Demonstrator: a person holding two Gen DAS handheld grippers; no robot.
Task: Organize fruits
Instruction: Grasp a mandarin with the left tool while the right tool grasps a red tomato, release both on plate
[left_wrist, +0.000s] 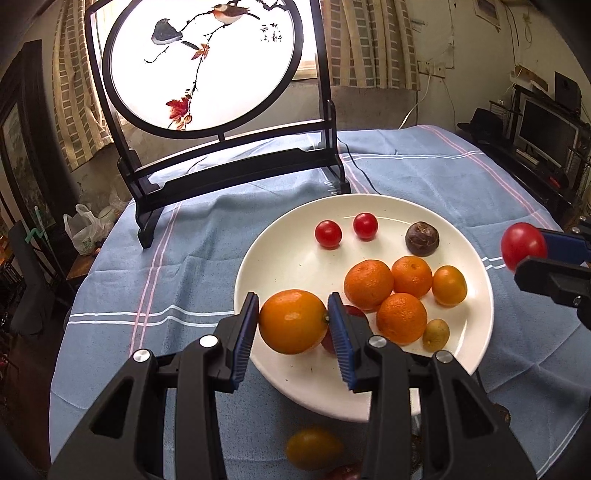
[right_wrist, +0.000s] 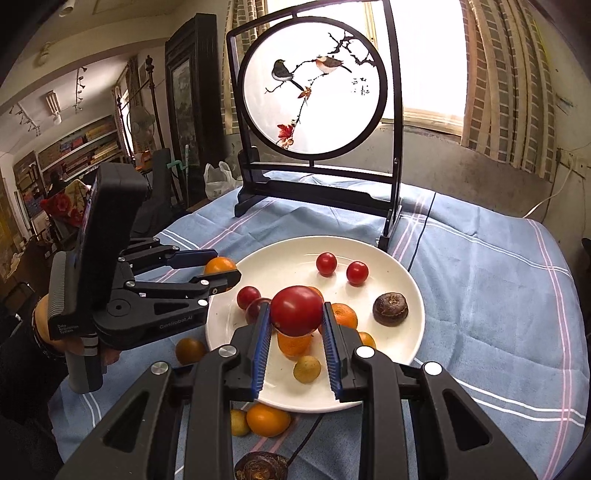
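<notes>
A white plate (left_wrist: 295, 258) on the blue cloth holds two cherry tomatoes (left_wrist: 328, 234), a dark brown fruit (left_wrist: 422, 238), several mandarins (left_wrist: 368, 283) and a small greenish fruit (left_wrist: 436, 334). My left gripper (left_wrist: 291, 321) is shut on an orange (left_wrist: 292, 321) above the plate's near-left rim. My right gripper (right_wrist: 295, 314) is shut on a red tomato (right_wrist: 296, 310) above the plate (right_wrist: 402, 343); it also shows in the left wrist view (left_wrist: 523, 246) at the right. Loose fruits (right_wrist: 268, 419) lie on the cloth in front of the plate.
A black-framed round screen with painted birds (left_wrist: 207, 62) stands behind the plate on the blue striped cloth (left_wrist: 155, 258). A dark cable (left_wrist: 358, 166) runs beside it. A brown fruit (right_wrist: 258, 466) lies at the table's near edge. Shelves and furniture surround the table.
</notes>
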